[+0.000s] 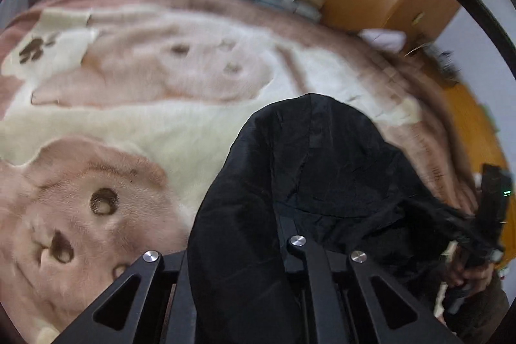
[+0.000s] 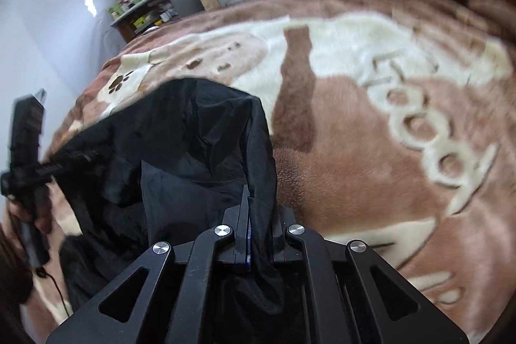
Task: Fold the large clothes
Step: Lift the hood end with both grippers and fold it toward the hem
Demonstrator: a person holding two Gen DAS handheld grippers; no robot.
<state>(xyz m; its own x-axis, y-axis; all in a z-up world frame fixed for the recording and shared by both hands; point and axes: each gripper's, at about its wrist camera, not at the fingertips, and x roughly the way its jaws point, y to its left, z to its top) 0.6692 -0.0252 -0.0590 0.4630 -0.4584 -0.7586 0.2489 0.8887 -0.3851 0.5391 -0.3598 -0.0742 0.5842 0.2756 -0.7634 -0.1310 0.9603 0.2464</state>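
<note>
Soft brown and cream blanket (image 2: 371,124) covers the whole bed. On the blanket lies the black jacket (image 1: 316,170), hiding part of it. Beyond the blanket stands a messy shelf (image 2: 142,5). Left gripper (image 1: 258,250) and right gripper (image 2: 254,234) both pinch the jacket tight.

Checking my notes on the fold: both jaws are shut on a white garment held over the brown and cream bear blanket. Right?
Not quite: the garment is black, not white, as the right wrist view shows. The rest holds: both grippers' jaws are shut on it over the brown and cream bear blanket.
</note>
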